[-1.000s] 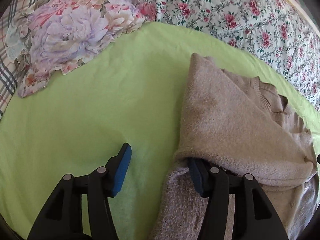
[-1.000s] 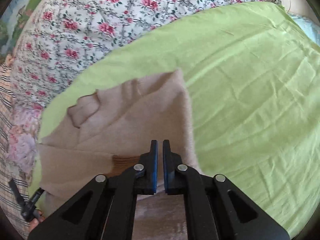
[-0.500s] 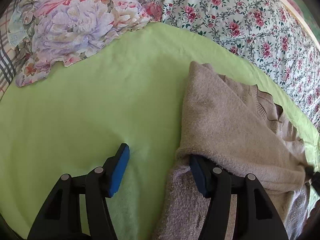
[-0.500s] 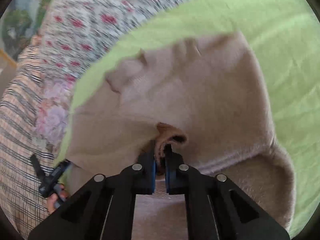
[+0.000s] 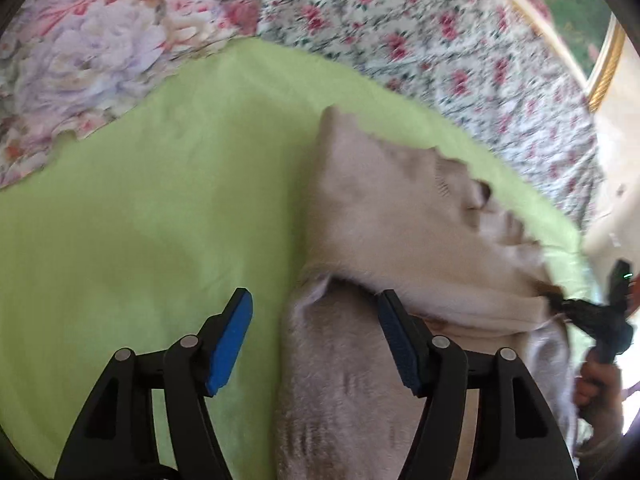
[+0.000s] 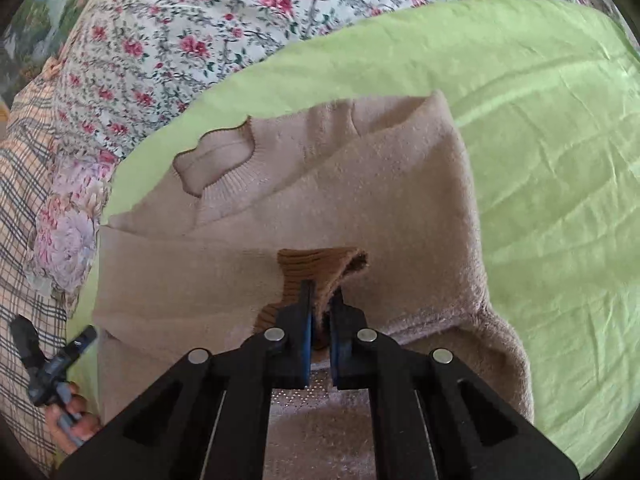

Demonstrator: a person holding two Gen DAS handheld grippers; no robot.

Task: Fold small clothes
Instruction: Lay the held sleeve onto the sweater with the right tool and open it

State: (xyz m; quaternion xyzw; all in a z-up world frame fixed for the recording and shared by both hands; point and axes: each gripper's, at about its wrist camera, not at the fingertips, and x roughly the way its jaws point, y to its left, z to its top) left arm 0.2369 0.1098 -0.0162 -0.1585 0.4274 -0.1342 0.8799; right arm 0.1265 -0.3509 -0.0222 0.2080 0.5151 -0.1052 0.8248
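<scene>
Green sheet [image 6: 540, 140] covers the work surface, with floral bedding [image 6: 208, 28] behind it and a plaid cloth [image 6: 24, 208] at one side. Beige sweater [image 6: 360, 192] lies on the sheet, partly folded, collar [image 6: 218, 160] away from the right camera and one sleeve laid across the body.

Right gripper [image 6: 320, 320] is closed on the brown ribbed cuff [image 6: 316, 264], which stands bunched above the fingertips. Left gripper [image 5: 316, 340] is spread wide; one pad [image 5: 230, 340] sits over bare sheet, the other against the sweater's folded edge, with nothing clamped between them. The left view is blurred.

Risks, as judged:
- The hold takes only a small bite of cuff. A sharp pull could slip the ribbing free and drop the sleeve askew.
- With the left gripper not pinning the fabric, dragging the sleeve may pull the whole sweater across the sheet and undo the fold.
- The fleecy knit is thick, so a folded layer may spring back unless pressed down.
- The sheet is loose and creased; it may ruck under the sweater.
</scene>
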